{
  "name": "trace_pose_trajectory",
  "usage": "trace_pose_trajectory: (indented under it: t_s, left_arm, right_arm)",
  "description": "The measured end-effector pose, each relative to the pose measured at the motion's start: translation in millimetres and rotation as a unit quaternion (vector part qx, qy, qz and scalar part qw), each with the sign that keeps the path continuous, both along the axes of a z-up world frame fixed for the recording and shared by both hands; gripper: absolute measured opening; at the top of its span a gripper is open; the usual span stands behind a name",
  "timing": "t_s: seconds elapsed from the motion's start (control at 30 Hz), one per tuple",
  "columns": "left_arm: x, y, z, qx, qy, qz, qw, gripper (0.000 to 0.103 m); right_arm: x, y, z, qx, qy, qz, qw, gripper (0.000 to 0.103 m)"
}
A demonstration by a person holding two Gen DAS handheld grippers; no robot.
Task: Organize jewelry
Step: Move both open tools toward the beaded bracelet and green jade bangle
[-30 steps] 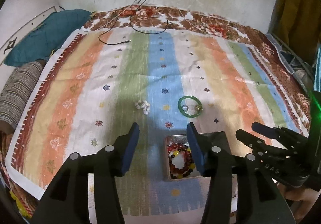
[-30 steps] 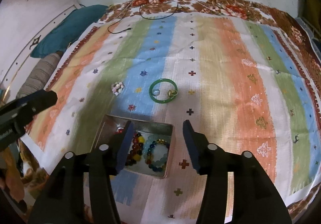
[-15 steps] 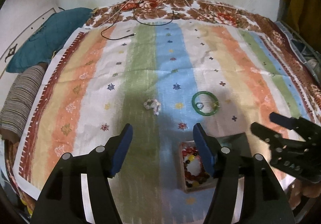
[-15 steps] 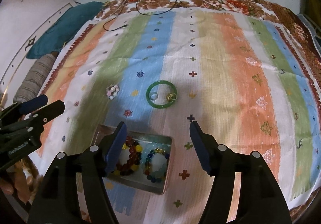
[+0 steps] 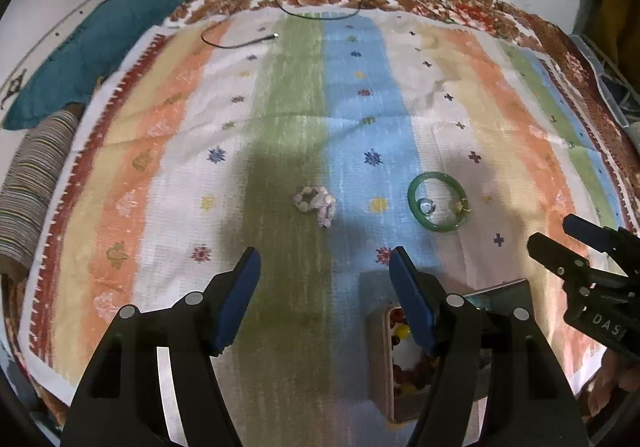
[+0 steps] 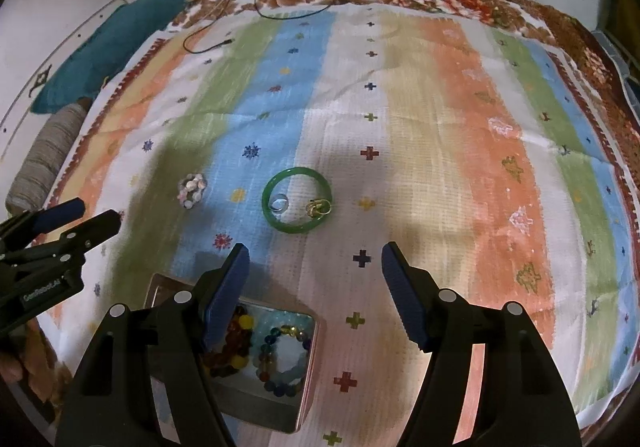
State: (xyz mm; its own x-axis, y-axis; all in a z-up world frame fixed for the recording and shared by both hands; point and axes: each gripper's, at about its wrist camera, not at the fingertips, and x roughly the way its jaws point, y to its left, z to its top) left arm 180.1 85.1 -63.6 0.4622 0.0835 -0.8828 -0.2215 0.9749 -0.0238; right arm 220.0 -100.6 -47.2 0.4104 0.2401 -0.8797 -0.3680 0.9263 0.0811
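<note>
A green bangle lies on the striped cloth with a silver ring and a gold ring inside it. A pale bead bracelet lies to its left. A metal tin near the front edge holds several coloured bead bracelets. My left gripper is open and empty, above the cloth before the pale bracelet. My right gripper is open and empty, just short of the bangle, with its left finger over the tin.
A black cable lies at the far end of the cloth. A teal cushion and a striped roll lie at the left edge. A white wall stands behind. Clutter lies past the right edge.
Both grippers have moved forward and spread a little apart; the bangle and pale bracelet now sit nearer. The tin has slid lower in both views. Nothing was grasped.
</note>
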Motion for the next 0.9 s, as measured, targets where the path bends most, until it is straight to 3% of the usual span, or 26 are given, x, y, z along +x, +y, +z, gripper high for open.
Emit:
trace_pose_trajectory:
  t_s: [0.17,0.9]
  left_arm:
    - [10,3,-10,-0.007,0.009,0.001,0.9999,0.067]
    - [50,15,-55,0.031,0.041,-0.003,0.9987,0.067]
  right_arm:
    - [10,3,-7,0.004,0.010,-0.004,1.000,0.068]
    - [60,12,-48,-0.021,0.029,-0.027,0.999,0.068]
